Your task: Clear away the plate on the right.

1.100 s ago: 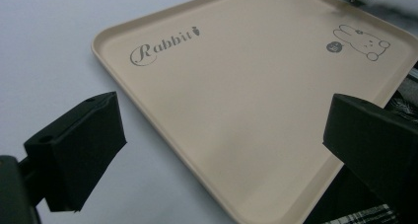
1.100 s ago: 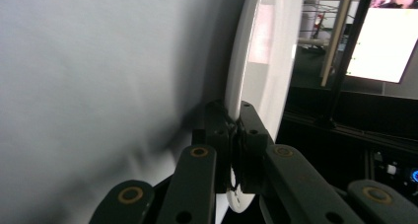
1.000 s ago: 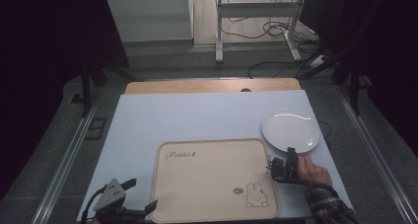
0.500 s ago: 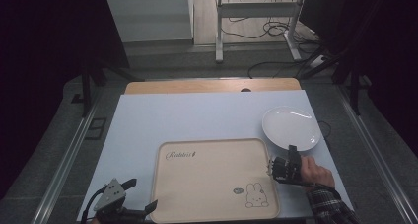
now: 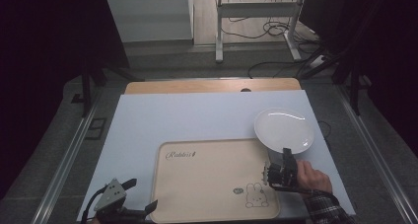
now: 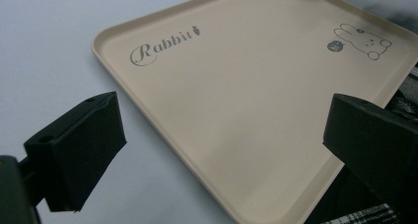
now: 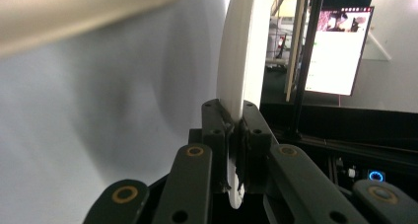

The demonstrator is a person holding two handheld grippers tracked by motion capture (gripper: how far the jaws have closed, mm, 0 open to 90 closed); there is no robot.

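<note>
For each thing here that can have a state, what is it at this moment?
white plate: gripped by its near rim, over the table's right side beside the tray.
right tool: shut on the plate's rim.
left tool: open, holding nothing, at the tray's near left corner.
beige tray: flat on the table, nothing on it.

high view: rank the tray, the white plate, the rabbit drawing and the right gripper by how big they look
1. tray, by far the largest
2. white plate
3. right gripper, though it sits higher, nearer the camera, so its place over the drawing is unsure
4. rabbit drawing, about alike with the gripper
</note>
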